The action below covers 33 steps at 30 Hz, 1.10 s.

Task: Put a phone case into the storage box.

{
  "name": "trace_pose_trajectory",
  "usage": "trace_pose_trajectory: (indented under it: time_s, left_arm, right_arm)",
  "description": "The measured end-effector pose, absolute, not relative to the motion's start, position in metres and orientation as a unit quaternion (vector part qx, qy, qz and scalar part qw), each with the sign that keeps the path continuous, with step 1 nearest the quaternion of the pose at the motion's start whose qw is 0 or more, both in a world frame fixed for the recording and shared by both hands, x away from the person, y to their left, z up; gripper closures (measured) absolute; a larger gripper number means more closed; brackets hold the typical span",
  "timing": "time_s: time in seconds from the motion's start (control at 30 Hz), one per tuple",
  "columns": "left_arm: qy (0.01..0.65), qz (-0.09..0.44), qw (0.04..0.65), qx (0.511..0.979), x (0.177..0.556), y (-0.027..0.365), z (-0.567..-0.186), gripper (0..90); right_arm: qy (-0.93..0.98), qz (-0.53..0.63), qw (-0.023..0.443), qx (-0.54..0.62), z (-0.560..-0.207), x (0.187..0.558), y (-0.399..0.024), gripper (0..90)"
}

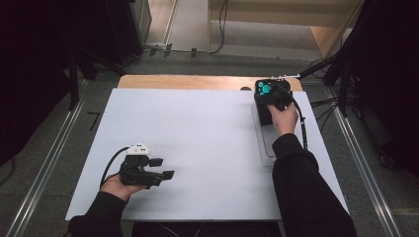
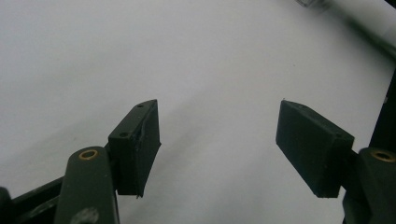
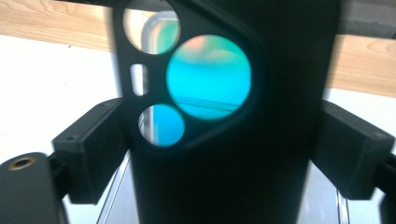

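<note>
We hold the thin black phone case with round camera cut-outs (image 3: 224, 140) by its side edges in our right gripper (image 3: 219, 154) above the clear tray (image 1: 267, 143); it looks light and flexible, so a gentle hold suits, while our left gripper (image 2: 217, 140) gapes empty.

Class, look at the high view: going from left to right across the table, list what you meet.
Left gripper, fingers open over the white board → clear tray near the board's right edge → right gripper, with a black phone case between its fingers.

White table (image 1: 197, 128) lies bare; a clear tray (image 1: 265, 143) lines its right edge.
</note>
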State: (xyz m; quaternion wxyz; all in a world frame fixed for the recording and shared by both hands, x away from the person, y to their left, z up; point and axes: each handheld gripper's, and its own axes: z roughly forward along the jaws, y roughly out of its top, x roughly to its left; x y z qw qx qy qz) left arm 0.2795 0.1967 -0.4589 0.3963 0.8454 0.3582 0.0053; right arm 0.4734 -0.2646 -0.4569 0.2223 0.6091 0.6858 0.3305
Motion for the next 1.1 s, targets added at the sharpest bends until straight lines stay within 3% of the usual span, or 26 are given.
trace_pose_trajectory:
  time_s: [0.07,0.57,0.8,0.87,1.1]
  left_arm:
    - [0.358,0.004,0.397,0.845,0.280,0.197,-0.459,30.9]
    - [0.362,0.006,0.395,0.844,0.280,0.198,-0.459,30.9]
    - [0.363,0.006,0.395,0.844,0.280,0.198,-0.459,30.9]
    - [0.363,0.006,0.397,0.843,0.280,0.199,-0.459,30.9]
    - [0.366,0.007,0.398,0.841,0.281,0.203,-0.458,30.9]
  right_arm:
    - [0.683,0.336,0.223,0.608,-0.456,0.473,-0.264,0.0]
    - [0.688,0.351,0.209,0.600,-0.426,0.459,-0.257,0.0]
    - [0.709,0.364,0.180,0.577,-0.413,0.447,-0.241,0.0]
    - [0.716,0.365,0.166,0.571,-0.411,0.445,-0.235,11.2]
    - [0.734,0.378,0.147,0.544,-0.406,0.432,-0.216,12.6]
